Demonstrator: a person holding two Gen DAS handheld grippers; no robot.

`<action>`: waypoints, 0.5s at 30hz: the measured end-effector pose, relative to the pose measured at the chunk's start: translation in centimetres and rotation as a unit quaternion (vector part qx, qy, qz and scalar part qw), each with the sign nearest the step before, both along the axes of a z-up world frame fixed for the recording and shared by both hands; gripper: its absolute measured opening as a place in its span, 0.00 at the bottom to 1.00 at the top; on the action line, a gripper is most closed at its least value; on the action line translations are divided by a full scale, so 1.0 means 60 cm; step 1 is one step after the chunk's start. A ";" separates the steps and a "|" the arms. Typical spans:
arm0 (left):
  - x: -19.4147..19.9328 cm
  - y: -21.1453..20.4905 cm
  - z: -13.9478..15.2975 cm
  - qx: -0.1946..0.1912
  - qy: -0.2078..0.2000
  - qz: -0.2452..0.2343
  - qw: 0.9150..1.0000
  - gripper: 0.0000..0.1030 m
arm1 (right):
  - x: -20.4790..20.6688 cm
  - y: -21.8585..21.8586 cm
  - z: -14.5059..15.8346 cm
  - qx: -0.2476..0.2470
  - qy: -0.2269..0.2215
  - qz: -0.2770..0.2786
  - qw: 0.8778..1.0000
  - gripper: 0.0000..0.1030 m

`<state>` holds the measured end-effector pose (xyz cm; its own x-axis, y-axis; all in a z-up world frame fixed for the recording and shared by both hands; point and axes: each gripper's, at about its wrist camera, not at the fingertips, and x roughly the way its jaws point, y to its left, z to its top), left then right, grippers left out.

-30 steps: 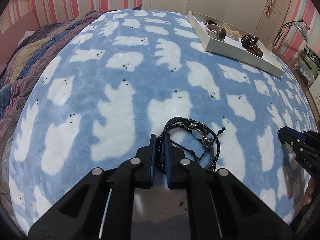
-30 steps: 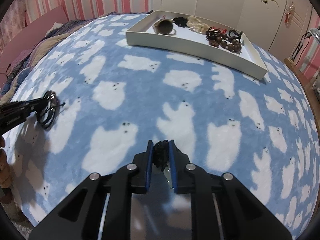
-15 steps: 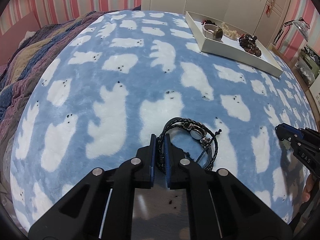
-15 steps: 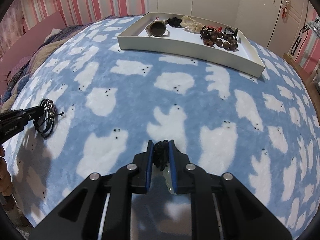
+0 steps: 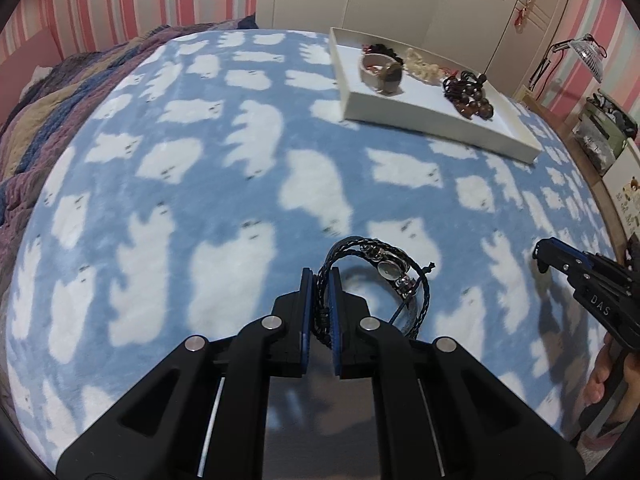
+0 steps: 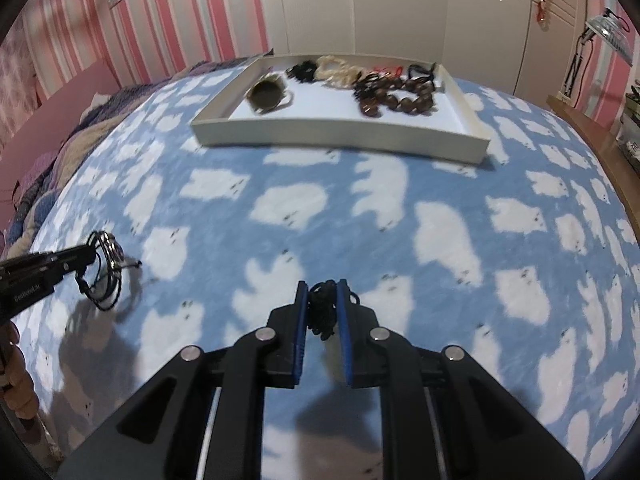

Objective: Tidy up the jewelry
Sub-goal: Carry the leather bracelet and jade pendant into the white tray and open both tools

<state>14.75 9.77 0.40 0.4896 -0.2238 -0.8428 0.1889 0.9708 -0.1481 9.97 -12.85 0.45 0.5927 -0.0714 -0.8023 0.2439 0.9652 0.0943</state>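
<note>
Left wrist view: left hand-held gripper (image 5: pixel 320 276) clamped on a black braided bracelet (image 5: pixel 376 276), held above the blue blanket (image 5: pixel 200 184). Right hand-held gripper (image 6: pixel 322 288) pinched tight on a black cord knot (image 6: pixel 322 308); something pale hangs below it. White tray (image 6: pixel 340 136) with other jewelry sits well ahead on the bed.

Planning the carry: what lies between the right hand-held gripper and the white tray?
Only bare bear-print blanket between right hand-held gripper and white tray, per right wrist view.
</note>
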 end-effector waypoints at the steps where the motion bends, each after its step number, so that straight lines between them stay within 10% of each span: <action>1: 0.006 -0.010 0.001 -0.002 0.001 -0.002 1.000 0.05 | 0.002 -0.006 0.002 0.001 -0.002 -0.002 1.000 0.14; 15: 0.109 -0.155 0.069 0.003 -0.033 -0.024 0.999 0.05 | 0.062 -0.118 0.062 0.001 -0.060 -0.039 0.997 0.13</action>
<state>21.32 0.45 4.52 0.5336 -0.2434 -0.8099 0.2437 0.9613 -0.1284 13.67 -19.90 4.19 0.6768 -0.1192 -0.7264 0.3054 0.9433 0.1298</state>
